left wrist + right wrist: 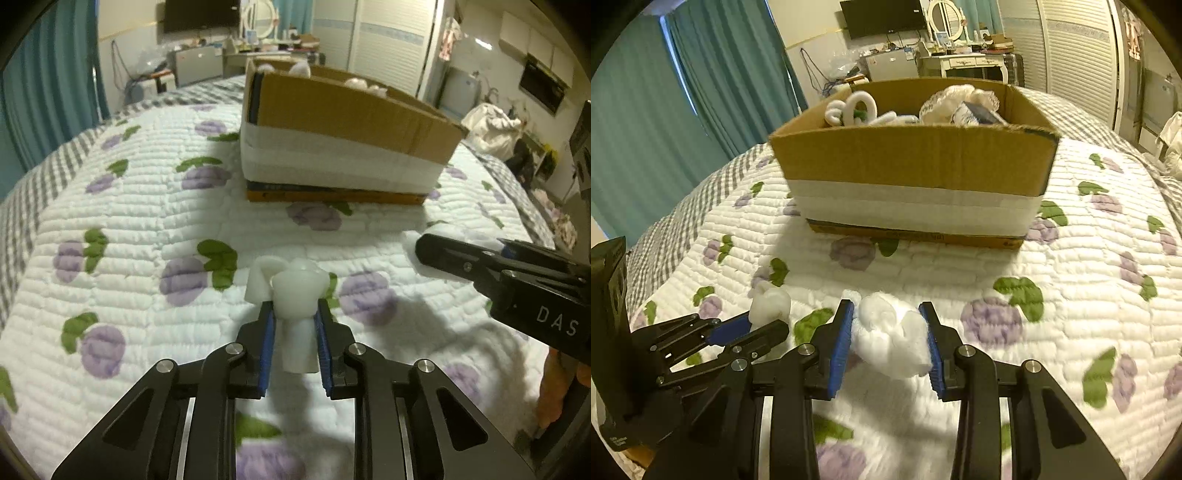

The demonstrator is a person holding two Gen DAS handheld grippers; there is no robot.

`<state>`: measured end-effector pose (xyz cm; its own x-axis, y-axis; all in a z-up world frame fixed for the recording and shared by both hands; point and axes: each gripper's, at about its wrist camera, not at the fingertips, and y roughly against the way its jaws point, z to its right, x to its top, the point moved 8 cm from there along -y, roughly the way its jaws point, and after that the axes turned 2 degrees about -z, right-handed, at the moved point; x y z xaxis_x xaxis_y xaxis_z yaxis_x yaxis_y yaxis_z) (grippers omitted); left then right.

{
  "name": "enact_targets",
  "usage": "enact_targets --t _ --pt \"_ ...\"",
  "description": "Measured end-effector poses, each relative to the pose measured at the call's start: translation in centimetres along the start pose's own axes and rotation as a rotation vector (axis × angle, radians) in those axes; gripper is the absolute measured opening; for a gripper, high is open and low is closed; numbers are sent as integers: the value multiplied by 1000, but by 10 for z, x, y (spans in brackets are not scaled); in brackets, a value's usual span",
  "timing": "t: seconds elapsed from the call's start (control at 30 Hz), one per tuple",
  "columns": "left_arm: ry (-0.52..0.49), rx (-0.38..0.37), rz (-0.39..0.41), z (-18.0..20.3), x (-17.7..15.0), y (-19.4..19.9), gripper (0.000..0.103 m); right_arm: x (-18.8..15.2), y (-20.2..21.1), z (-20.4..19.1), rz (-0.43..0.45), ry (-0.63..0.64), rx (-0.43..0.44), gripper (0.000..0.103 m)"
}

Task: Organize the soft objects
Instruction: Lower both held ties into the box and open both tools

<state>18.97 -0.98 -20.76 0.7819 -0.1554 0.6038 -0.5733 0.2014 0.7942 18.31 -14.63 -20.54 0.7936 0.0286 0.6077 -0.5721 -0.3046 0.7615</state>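
My left gripper [293,308] is shut on a white foam piece [295,291] and holds it above the quilt. It also shows in the right wrist view [764,321], at the left. My right gripper [888,314] is shut on a white fluffy wad [892,336]. It shows in the left wrist view [428,247] at the right, the wad mostly hidden. A cardboard box [916,162] with a white band stands ahead on the bed and holds several white soft things [956,101]. The box is also in the left wrist view [347,125].
The bed has a white quilt [147,229] with purple flowers and a grey checked border. Teal curtains [639,122] hang at the left. A dresser with a mirror [964,59] and a wardrobe stand behind the bed.
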Motion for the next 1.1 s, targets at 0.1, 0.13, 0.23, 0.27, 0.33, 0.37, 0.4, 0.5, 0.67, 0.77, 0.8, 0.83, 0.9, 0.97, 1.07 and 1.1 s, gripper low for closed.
enact_targets --t 0.1,0.13,0.23,0.27,0.33,0.37,0.4,0.5,0.67,0.77,0.8,0.83,0.9,0.97,1.07,1.1 --pt "-9 11 28 5 2 18 20 -4 18 -5 20 5 -9 36" --pt "-10 12 41 7 4 27 20 -4 27 -6 32 1 -7 36" --pt "-20 17 86 13 10 53 20 -5 49 -7 60 -11 1 36" --pt "-27 18 102 16 12 63 20 -5 57 -8 71 -13 4 36" --pt "-40 21 127 21 17 80 20 -5 72 -12 92 -14 3 36" --pt "-48 23 133 23 20 87 20 -4 81 -14 103 -14 4 36" --pt "-59 27 139 27 23 95 20 -4 90 -15 114 -12 5 36" --pt "-90 28 169 38 34 118 20 2 117 -19 154 -7 2 36" --pt "-118 16 238 54 67 150 20 33 163 -25 230 25 -6 36" --pt "-118 8 260 58 89 158 20 63 187 -28 284 61 -18 36" --pt "-121 13 272 59 99 158 20 73 191 -28 295 66 -15 36" --pt "-124 17 282 60 107 158 20 83 195 -28 304 68 -10 36" --pt "-125 19 301 60 127 157 20 106 197 -25 317 70 0 36" --pt "-123 8 315 59 150 150 20 128 195 -20 326 77 -2 36" --pt "-124 19 332 55 180 133 20 160 183 -11 335 82 -17 36" --pt "-125 22 334 53 187 127 20 169 178 -8 335 79 -18 36"
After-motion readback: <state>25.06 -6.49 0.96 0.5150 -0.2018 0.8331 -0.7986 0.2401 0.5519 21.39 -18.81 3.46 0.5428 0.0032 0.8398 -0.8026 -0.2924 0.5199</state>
